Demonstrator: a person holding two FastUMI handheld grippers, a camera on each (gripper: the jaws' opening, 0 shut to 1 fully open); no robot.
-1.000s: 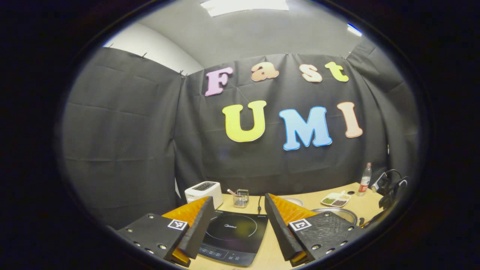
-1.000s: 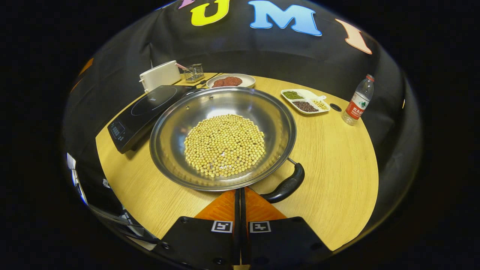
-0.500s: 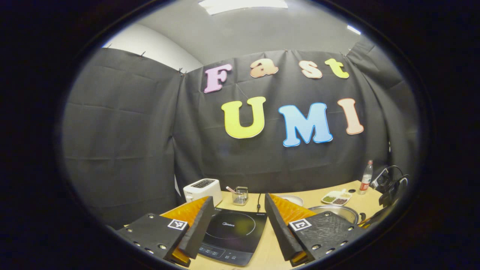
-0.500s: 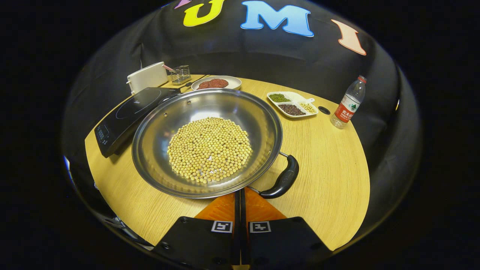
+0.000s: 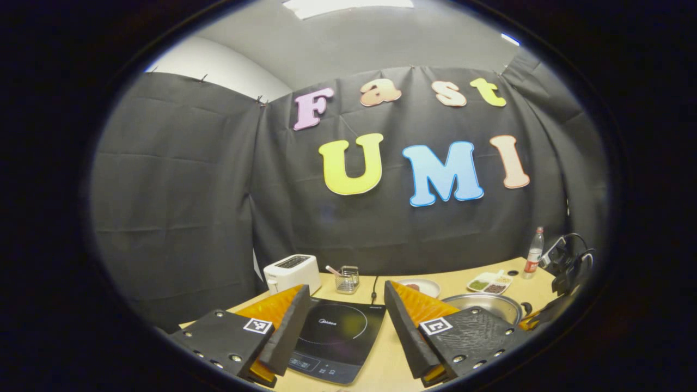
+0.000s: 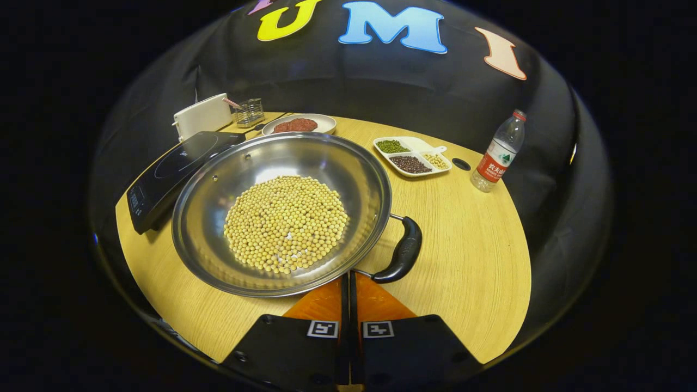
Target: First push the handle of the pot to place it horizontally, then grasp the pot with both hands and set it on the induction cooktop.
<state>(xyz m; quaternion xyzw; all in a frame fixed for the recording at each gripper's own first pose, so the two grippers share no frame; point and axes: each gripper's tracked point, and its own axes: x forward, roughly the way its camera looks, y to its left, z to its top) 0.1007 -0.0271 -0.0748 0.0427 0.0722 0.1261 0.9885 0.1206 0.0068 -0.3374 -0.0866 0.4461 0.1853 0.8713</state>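
In the right gripper view, the pot (image 6: 281, 212) sits mid-desk (image 6: 479, 261), soybeans (image 6: 286, 223) in it, its handle (image 6: 403, 255) at 4 o'clock. The induction cooktop (image 6: 174, 169) lies at 10, the toaster (image 6: 201, 115) behind it, the bottle (image 6: 495, 153) at 2.

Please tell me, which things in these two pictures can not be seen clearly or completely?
- Pot, right gripper view: whether the shut right gripper touches its rim; the fingers cover the contact.
- Pot, left gripper view: the left gripper's finger hides its near part.
- Induction cooktop, right gripper view: the pot covers its near corner.
- Cooktop panel markings, left gripper view: too small.
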